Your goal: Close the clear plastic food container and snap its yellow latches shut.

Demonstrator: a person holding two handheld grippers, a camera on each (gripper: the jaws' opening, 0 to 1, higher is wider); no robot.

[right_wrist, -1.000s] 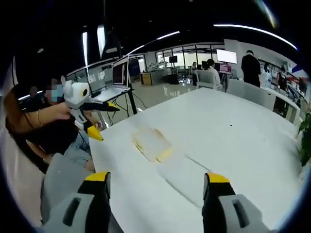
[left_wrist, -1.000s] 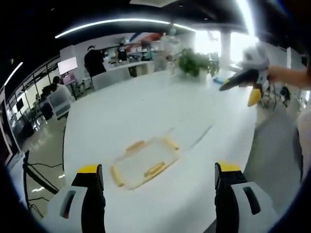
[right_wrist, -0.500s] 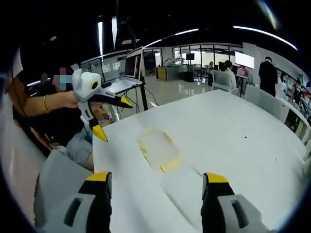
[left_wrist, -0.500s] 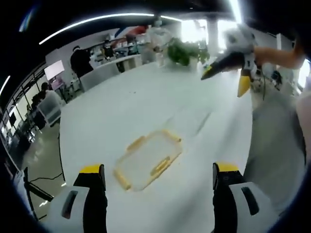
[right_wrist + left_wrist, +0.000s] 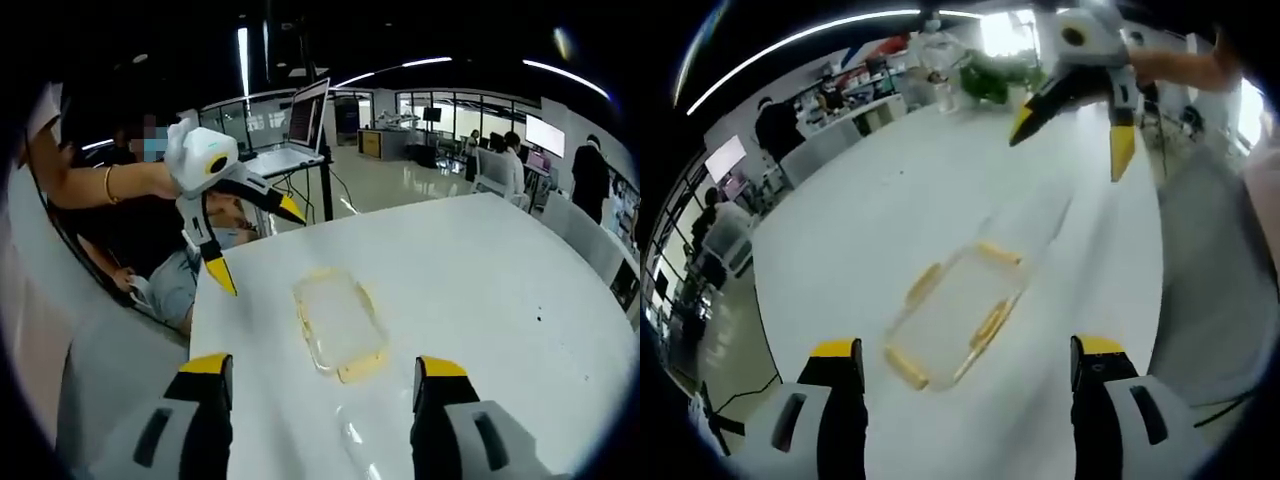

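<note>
On the white table (image 5: 850, 230), clear container (image 5: 955, 325) with yellow latches (image 5: 989, 325) lying flat between both hovering grippers, left gripper (image 5: 965, 385) and right gripper (image 5: 320, 400) spread wide, empty; risk of skidding on the slick top if pressed off-centre.

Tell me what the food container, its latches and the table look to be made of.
Food container: clear plastic, glossy by the look; the white table shows through it. Its latches: opaque yellow, probably plastic too, finish too blurred to judge. Table: smooth white top with a slight sheen, likely laminate or painted board, though the pictures cannot settle which.
</note>
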